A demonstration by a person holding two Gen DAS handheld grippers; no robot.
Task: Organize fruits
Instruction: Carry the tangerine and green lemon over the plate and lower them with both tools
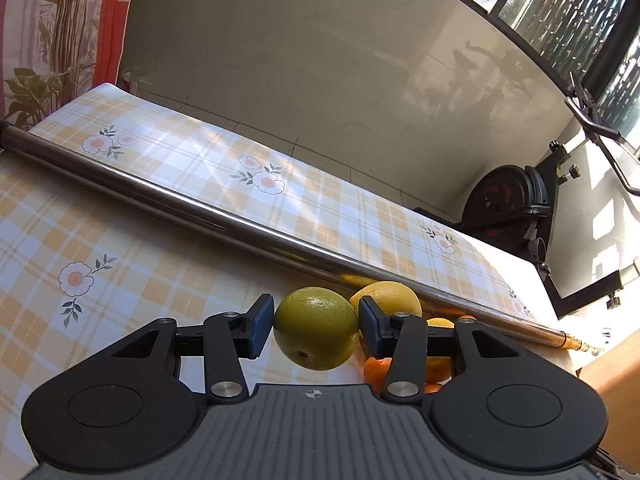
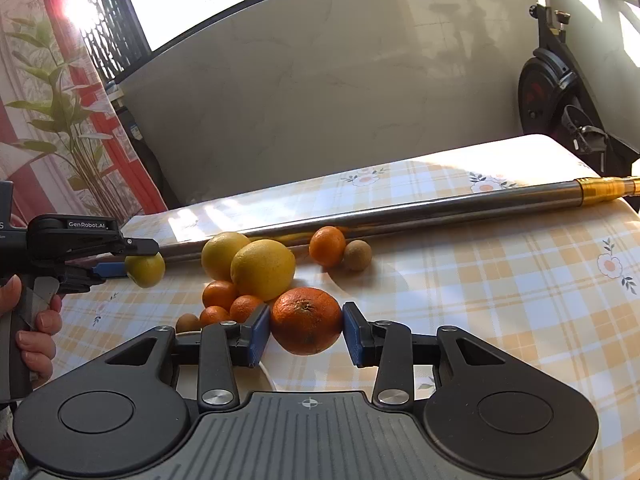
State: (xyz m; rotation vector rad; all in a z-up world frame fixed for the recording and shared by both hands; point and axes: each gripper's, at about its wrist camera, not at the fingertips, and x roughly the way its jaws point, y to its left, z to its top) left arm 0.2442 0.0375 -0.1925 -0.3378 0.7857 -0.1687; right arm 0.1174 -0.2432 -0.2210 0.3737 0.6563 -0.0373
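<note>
My left gripper (image 1: 316, 330) is shut on a yellow-green citrus fruit (image 1: 316, 320), its blue pads pressing both sides. In the right wrist view that same fruit (image 2: 145, 269) hangs at the left, just off the cloth, with a hand (image 2: 38, 320) on the gripper's grip. My right gripper (image 2: 306, 330) is shut on a large orange (image 2: 306, 318) near the table's front. Between them lie two big yellow lemons (image 2: 262, 268), several small mandarins (image 2: 219, 294) and a brown kiwi (image 2: 187, 322). Another mandarin (image 2: 327, 246) and kiwi (image 2: 357, 255) rest by the metal tube.
A long steel tube (image 2: 400, 212) with a gold end lies across the checked floral tablecloth (image 2: 500, 280) behind the fruit. Beyond the table stand an exercise bike (image 2: 552, 92), a pale wall and a window. A patterned curtain and a plant (image 2: 60, 112) are at the left.
</note>
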